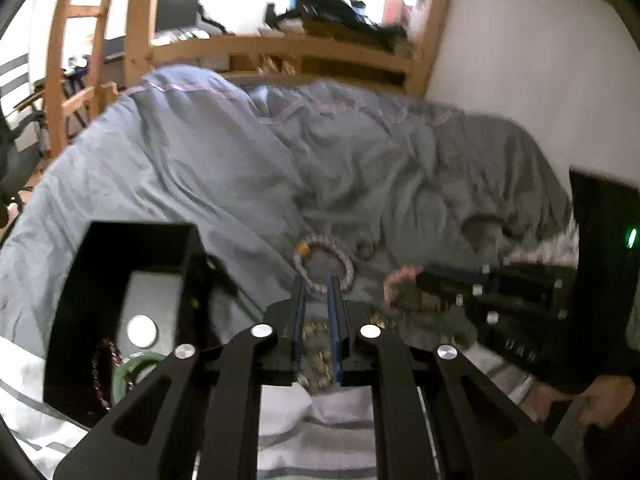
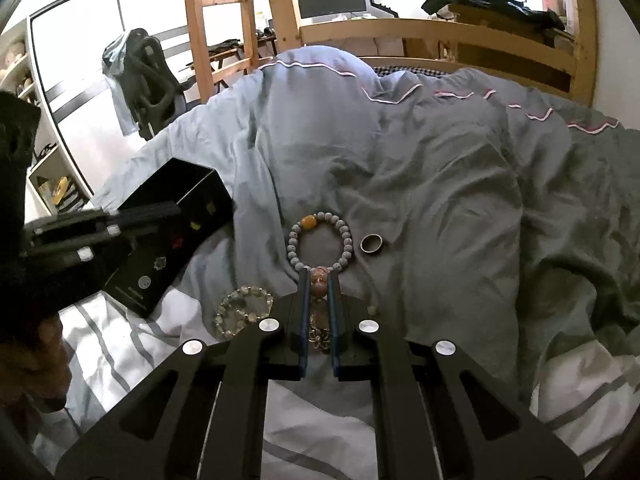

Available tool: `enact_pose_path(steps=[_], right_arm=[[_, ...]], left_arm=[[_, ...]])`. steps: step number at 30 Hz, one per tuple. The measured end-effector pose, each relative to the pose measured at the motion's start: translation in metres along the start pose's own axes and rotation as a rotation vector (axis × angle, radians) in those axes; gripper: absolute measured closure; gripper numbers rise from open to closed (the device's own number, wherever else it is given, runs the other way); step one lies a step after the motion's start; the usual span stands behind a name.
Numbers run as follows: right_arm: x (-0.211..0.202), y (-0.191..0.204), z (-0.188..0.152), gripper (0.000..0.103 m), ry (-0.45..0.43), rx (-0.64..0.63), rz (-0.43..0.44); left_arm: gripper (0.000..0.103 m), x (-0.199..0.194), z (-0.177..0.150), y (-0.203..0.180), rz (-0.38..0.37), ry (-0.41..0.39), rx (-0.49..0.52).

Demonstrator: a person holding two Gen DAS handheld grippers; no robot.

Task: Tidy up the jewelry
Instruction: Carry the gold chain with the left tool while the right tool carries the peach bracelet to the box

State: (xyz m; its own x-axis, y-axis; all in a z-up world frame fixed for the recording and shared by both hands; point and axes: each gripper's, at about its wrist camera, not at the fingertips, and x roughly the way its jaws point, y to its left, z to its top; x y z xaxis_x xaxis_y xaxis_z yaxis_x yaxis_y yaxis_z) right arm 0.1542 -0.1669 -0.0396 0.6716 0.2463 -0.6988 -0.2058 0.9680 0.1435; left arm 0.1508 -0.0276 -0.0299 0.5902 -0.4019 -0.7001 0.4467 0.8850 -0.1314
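Pink-brown bead bracelet (image 2: 319, 280) sits lower centre of the right wrist view, clamped between the right gripper (image 2: 319, 276) fingers, jaws nearly together on it. Just above, touching it, a grey bead bracelet (image 2: 320, 242) with an amber bead lies on the grey duvet (image 2: 440, 184). A ring (image 2: 371, 243) lies just right of it, apart. A clear bead bracelet (image 2: 243, 307) lies lower left, near the gripper. The black box (image 2: 176, 236) stands at left, tilted. In the left wrist view the left gripper (image 1: 319, 280) hangs centre-low, jaws narrowly apart, holding nothing, over a gold bead strand (image 1: 318, 354). The box (image 1: 120, 304), lower left, holds a green bangle (image 1: 130, 372) and a purple strand (image 1: 102, 372). The view is blurred.
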Motion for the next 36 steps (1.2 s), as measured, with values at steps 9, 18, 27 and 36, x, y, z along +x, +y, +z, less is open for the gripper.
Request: enact_pose_path(steps=[9,18,27,36], right_arm=[[0.004,-0.005,-0.002,0.094,0.017,0.03,0.0],[-0.002,-0.015,0.0,0.094,-0.015,0.084,0.042],[-0.014,-0.015,0.006,0.094,-0.044,0.116,0.092],[-0.021,0.005,0.014,0.094,-0.057,0.06,0.102]], left_arm=[[0.082,0.072,-0.036,-0.029,0.068,0.212,0.158],[0.096,0.031,-0.013,-0.008,0.016,0.072,0.041],[0.096,0.0,0.001,-0.006,0.014,-0.006,0.004],[0.096,-0.025,0.006,0.005,0.063,-0.018,-0.014]])
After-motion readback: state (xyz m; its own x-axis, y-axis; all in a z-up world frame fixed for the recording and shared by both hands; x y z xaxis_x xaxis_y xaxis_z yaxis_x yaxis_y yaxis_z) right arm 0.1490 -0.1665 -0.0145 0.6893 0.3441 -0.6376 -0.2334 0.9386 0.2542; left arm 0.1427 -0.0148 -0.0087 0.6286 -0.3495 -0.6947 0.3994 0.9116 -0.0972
